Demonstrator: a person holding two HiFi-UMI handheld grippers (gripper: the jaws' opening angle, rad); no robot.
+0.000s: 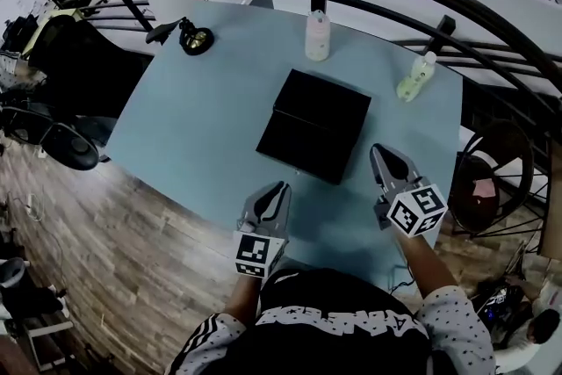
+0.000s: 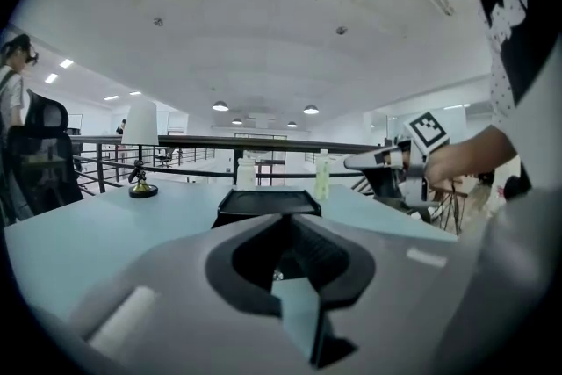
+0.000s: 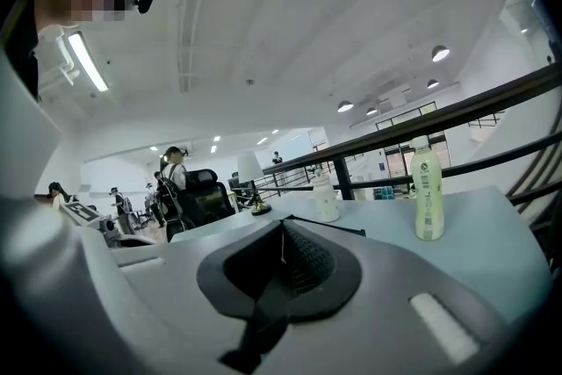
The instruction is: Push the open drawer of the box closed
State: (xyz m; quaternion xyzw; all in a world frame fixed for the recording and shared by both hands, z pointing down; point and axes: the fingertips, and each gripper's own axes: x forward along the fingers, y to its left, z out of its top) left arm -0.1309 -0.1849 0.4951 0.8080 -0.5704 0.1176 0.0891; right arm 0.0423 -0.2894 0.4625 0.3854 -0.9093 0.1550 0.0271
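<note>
Left tongs (image 1: 281, 187) and right tongs (image 1: 379, 151), closed, hover just before the box (image 1: 314, 123).

Seen from low over a pale blue surface (image 2: 79, 233), the left tongs (image 2: 283, 218) fill the foreground, their grey jaws pressed together at the tips with nothing between them. Straight beyond them sits a black box (image 2: 268, 205). Behind it stand a white bottle (image 2: 246, 173) and a pale green bottle (image 2: 322, 176), in front of a dark railing (image 2: 202, 141). A small lamp (image 2: 140, 140) stands far left. From the right, a hand (image 2: 457, 162) holds the right tongs (image 2: 351, 161) level, pointing left above the surface
</note>
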